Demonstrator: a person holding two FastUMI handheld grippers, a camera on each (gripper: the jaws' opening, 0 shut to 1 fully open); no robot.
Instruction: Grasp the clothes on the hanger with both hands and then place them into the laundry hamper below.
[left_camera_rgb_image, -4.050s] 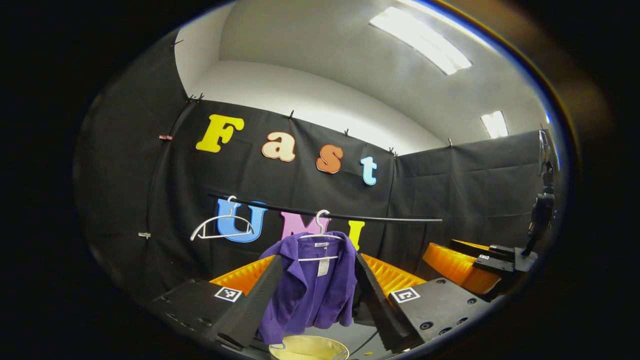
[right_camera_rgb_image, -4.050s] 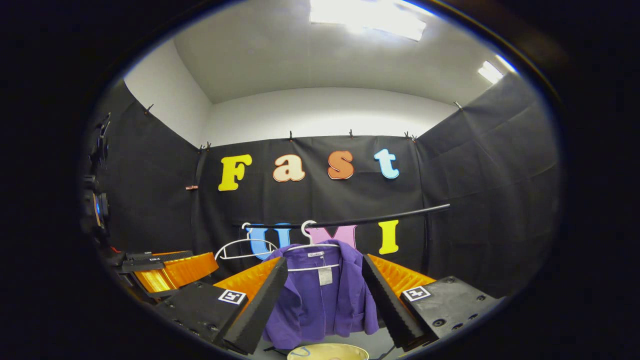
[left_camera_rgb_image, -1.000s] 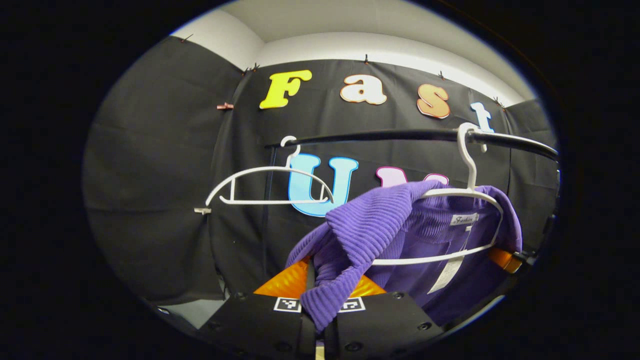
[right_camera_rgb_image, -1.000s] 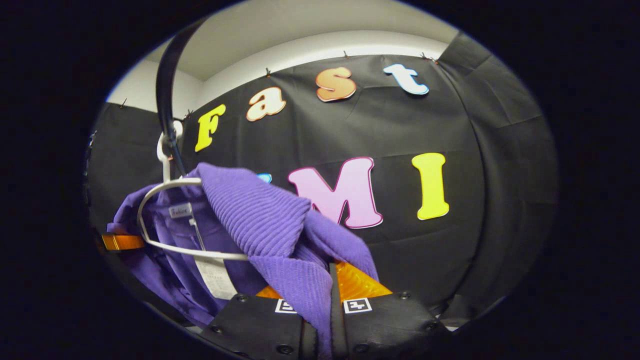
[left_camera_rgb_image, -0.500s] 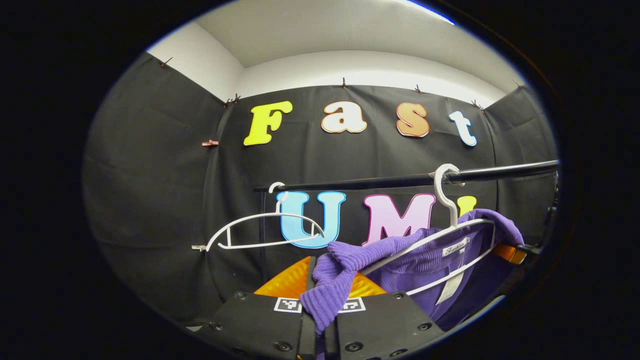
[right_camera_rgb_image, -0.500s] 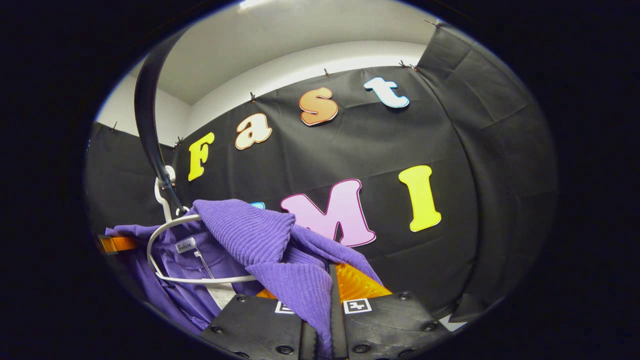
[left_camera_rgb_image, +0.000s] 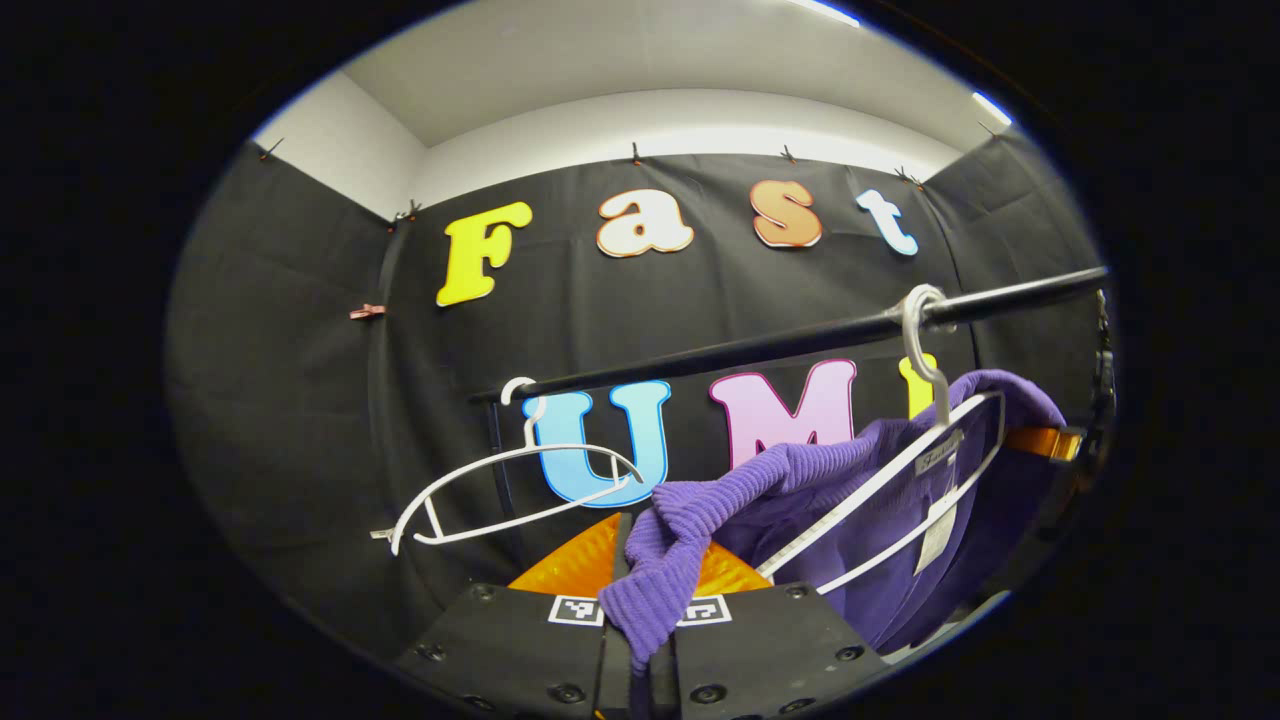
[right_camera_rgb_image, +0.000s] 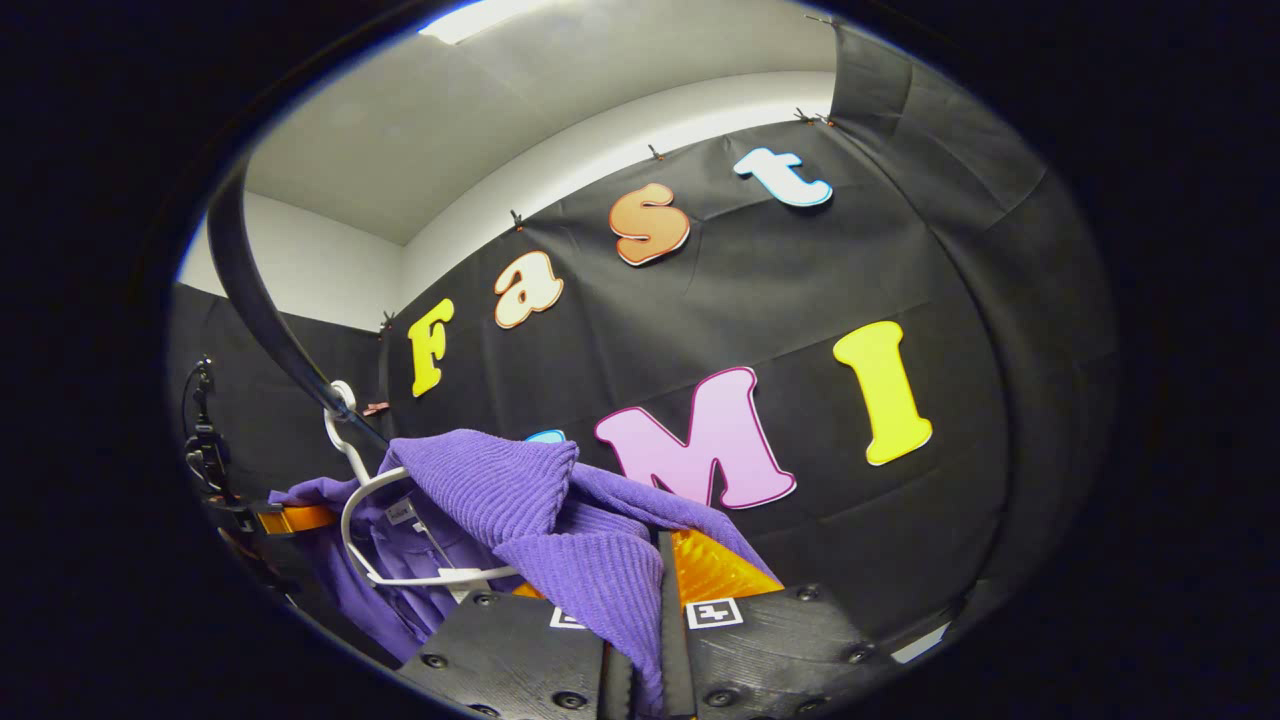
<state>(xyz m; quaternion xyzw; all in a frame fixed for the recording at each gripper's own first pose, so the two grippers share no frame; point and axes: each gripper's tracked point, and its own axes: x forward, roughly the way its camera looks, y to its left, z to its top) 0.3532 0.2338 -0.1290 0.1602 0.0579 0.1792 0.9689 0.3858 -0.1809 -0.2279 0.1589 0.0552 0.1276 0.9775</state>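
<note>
A purple ribbed garment (left_camera_rgb_image: 760, 490) hangs partly off a white hanger (left_camera_rgb_image: 930, 440) hooked on the black rail (left_camera_rgb_image: 800, 340). My left gripper (left_camera_rgb_image: 637, 640) is shut on the garment's left shoulder fold, which bunches between its closed fingers. The bared left arm of the hanger slants down toward me. In the right gripper view the same garment (right_camera_rgb_image: 520, 500) drapes over the hanger (right_camera_rgb_image: 375, 520), and my right gripper (right_camera_rgb_image: 640, 650) is shut on its right shoulder fold. The other gripper (right_camera_rgb_image: 290, 517) shows far left, behind the cloth.
An empty white hanger (left_camera_rgb_image: 510, 490) hangs tilted on the rail's left end. The rail (right_camera_rgb_image: 270, 310) curves overhead in the right gripper view. Black cloth walls close in the back and both sides.
Both grippers stay shut on the shoulders. The left shoulder has come further off the hanger, which now tilts more steeply. The right gripper view has rolled, with the rail higher overhead.
</note>
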